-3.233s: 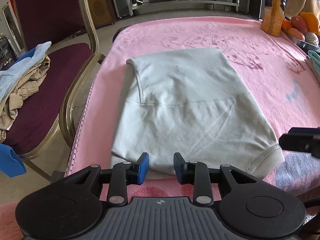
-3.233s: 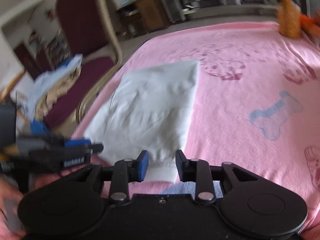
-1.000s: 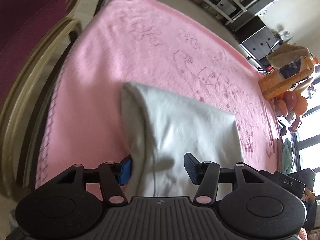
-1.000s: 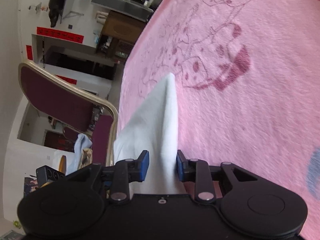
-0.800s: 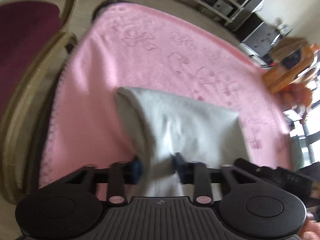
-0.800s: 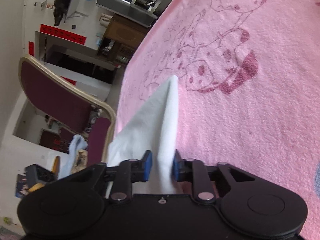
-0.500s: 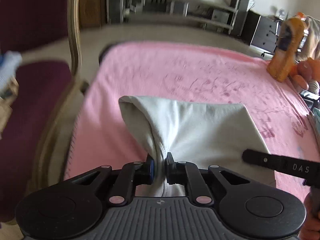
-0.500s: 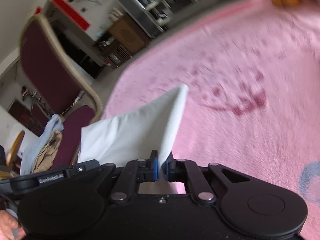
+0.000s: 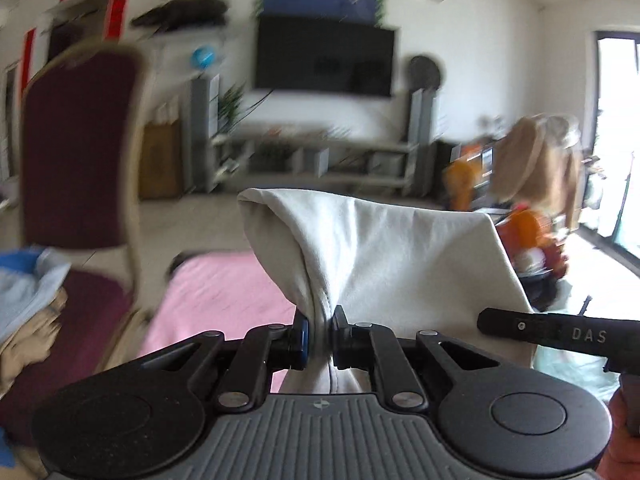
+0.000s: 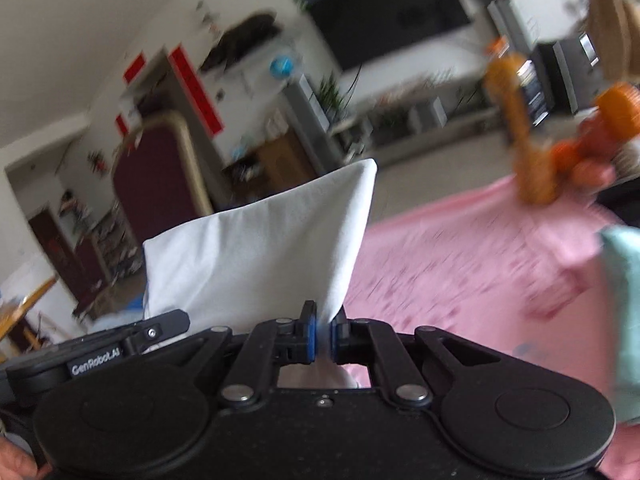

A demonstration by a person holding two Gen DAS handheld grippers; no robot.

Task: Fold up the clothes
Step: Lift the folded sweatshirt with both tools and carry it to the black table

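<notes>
One pale grey folded garment (image 9: 384, 256) hangs in the air between my two tools, lifted clear of the pink-blanketed bench (image 9: 224, 292) below it. In the left wrist view the left tool (image 9: 319, 338) sits at 6 o'clock, its two blue-padded fingers clamped tight on a bunched edge of the cloth, which fans up toward 12 o'clock. The jaws have just closed on it. In the right wrist view the right tool (image 10: 323, 336) is likewise clamped on a corner of the same garment, its jaws just closed too, with the cloth spreading toward 10 o'clock. Each tool shows in the other's view as a black bar: one at 3 o'clock from the left camera, one at 9 o'clock from the right. Both pictures are blurred. I judge the main risk is slippage: each grip holds only a narrow pinch of several folded layers, so an inner layer could slide free and the fold could fall open. Pulling the two tools apart unevenly could also skew the fold. Outward from the garment, I count one maroon chair with a gold frame (image 9: 80, 152) at 9 o'clock in the left view, one pile of other clothes (image 9: 28, 304) on its seat, one dark television (image 9: 324, 58) at 12 o'clock, and one orange bottle (image 10: 528, 128) at 2 o'clock in the right view, standing at the far side of the bench.
</notes>
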